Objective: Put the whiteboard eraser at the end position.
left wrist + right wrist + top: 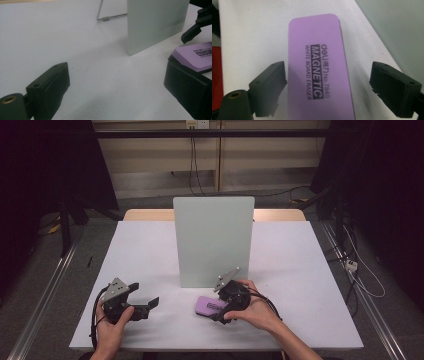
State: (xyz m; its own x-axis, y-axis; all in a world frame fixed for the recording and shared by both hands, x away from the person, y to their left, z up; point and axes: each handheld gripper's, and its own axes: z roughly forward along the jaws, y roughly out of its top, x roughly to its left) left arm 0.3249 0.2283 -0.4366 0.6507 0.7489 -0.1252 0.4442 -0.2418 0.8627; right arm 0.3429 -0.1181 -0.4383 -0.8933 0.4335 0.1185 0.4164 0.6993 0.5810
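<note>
Centrally, purple whiteboard eraser (320, 67) lies flat on white table (300, 270), just before upright grey board (214, 240). Right gripper (328, 82) straddles it, jaws spread, pads clear of both long edges. Left gripper (145, 302), jaws apart and empty, rests well apart on open tabletop.

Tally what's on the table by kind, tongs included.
Whiteboard eraser, purple: 1
Upright whiteboard panel on wire stand: 1
Hand-held tongs: 2, the left tongs and the right tongs, both open, the right ones straddling the eraser
Total: 4
</note>
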